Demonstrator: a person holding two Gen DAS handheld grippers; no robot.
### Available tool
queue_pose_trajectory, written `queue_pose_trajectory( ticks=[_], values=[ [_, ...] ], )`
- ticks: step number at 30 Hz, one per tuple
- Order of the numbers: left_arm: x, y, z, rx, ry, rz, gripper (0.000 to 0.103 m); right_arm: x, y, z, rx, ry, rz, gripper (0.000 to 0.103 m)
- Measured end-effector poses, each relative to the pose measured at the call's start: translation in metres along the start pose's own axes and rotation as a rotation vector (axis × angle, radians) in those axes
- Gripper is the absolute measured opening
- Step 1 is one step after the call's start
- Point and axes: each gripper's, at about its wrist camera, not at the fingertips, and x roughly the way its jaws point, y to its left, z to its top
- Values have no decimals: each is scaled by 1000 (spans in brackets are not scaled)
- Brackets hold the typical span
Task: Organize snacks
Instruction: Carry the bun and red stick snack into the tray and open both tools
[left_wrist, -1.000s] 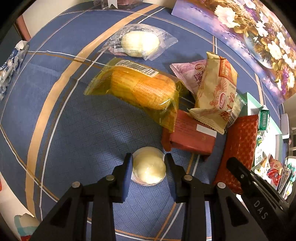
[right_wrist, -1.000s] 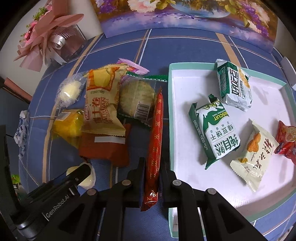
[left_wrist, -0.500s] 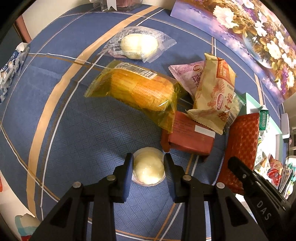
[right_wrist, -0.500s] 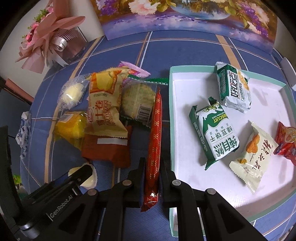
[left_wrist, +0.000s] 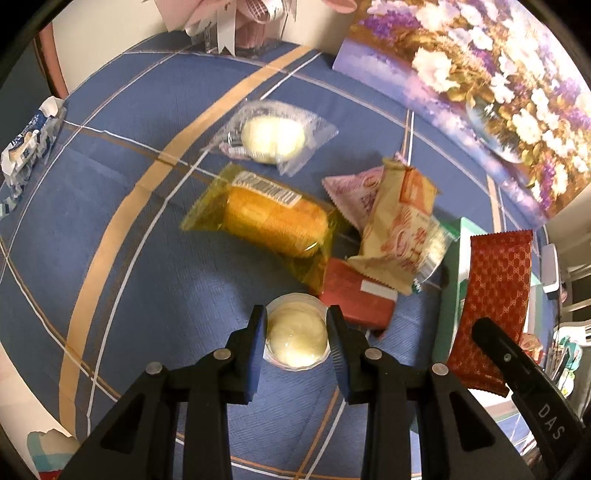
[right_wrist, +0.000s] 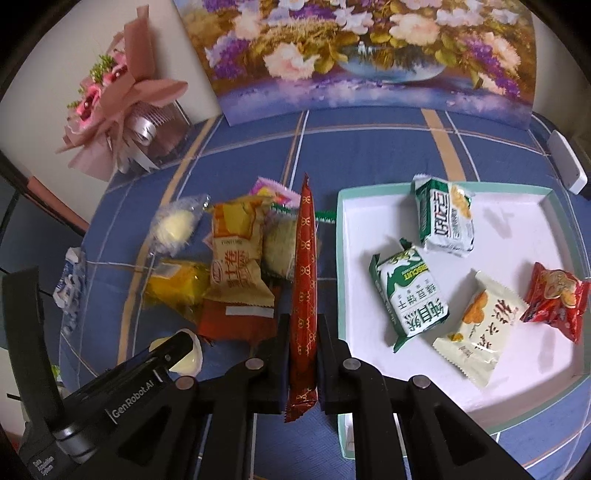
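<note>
Left gripper (left_wrist: 296, 338) is clamped on a round pale jelly cup (left_wrist: 296, 339), pads on both its sides, bottom centre of the left wrist view. Right gripper (right_wrist: 303, 354) is clamped on a long red patterned snack bar (right_wrist: 303, 295), which stands edge-on between the pads and runs up the middle of the right wrist view; the same bar shows at right in the left wrist view.

Left of the bar, on the blue plaid tablecloth (right_wrist: 369, 147), a loose pile: beige-orange pouch (right_wrist: 236, 254) on top of a flat red-brown pack (right_wrist: 232, 321), yellow cake in clear wrap (left_wrist: 273, 221), clear-wrapped white bun (left_wrist: 273, 136) further up, pink packet (left_wrist: 354, 195) partly under the pouch.

Right half of the right wrist view: white tray with teal rim (right_wrist: 341, 258) holding 4 packs: 2 green-white biscuit packs (right_wrist: 410, 299), cream pack (right_wrist: 480, 328), red pack (right_wrist: 554, 299).

Flower painting (right_wrist: 362, 55) upper centre, pink bouquet (right_wrist: 114, 96) upper left.
</note>
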Motion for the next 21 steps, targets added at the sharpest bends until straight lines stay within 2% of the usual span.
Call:
queue_pose_trajectory(
  ticks=[9,15,21],
  values=[
    [-17,-18,3,45,-56,-33,34,-17,-16,6,42,-51,-16,12],
    [-20,-62,9,142,-74,-60,34,-31,-51,15,123,-90,-78,12],
    [-18,-123,9,276,-78,-105,34,-39,-91,20,204,-117,-141,12]
  ],
)
